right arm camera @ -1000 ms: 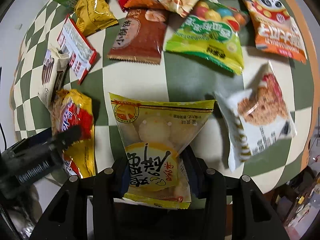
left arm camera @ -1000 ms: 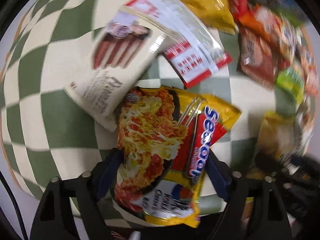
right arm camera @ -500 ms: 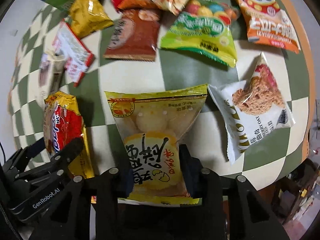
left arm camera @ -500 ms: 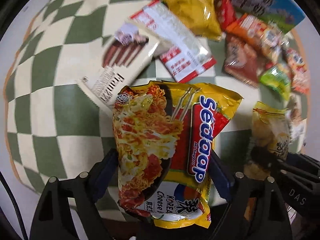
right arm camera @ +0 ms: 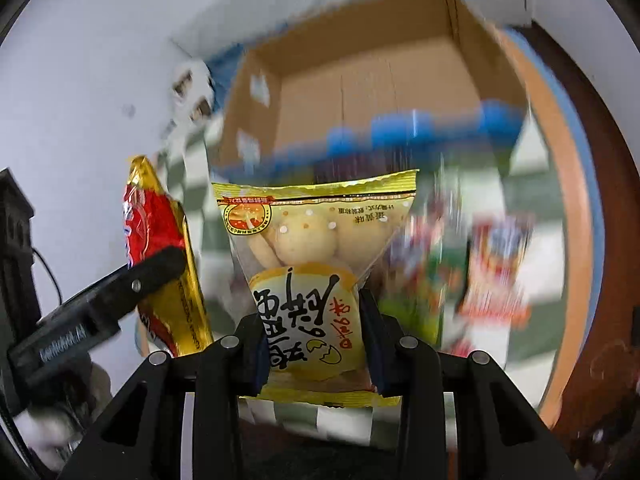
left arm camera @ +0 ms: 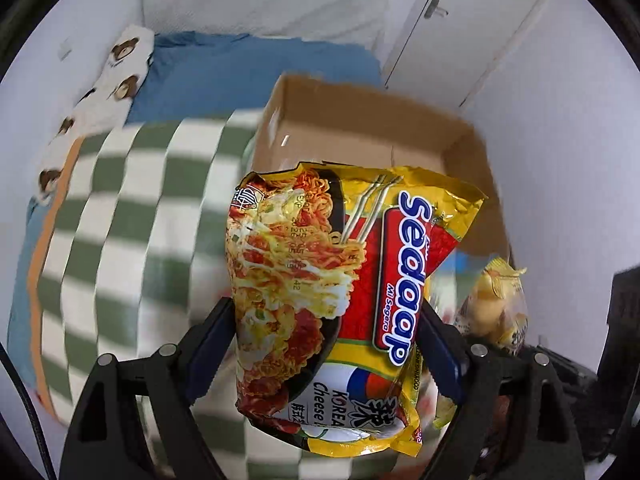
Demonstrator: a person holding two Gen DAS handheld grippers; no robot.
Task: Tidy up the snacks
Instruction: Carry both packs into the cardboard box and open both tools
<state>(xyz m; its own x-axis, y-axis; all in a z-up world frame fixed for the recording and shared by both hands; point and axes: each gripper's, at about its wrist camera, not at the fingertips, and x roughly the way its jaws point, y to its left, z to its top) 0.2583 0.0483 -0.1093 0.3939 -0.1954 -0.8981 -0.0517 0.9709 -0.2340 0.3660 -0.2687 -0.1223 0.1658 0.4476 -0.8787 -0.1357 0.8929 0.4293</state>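
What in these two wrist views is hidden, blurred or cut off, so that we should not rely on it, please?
- Cardboard box floor, left wrist view: its near part is hidden behind the noodle packet.
- Snacks on the checked cloth, right wrist view: motion blur makes them unreadable.
- Biscuit bag bottom edge, right wrist view: hidden by the right gripper.
- Box far corner, right wrist view: blurred.

A green and white checked cloth (left arm camera: 120, 208) is covering the surface, edged with an orange border (left arm camera: 40, 240). Behind it, a blue blanket (left arm camera: 256, 68) is lying beside a white pillow (left arm camera: 108, 80) printed with brown shapes. A white door (left arm camera: 472, 24) with a handle is showing at the back.
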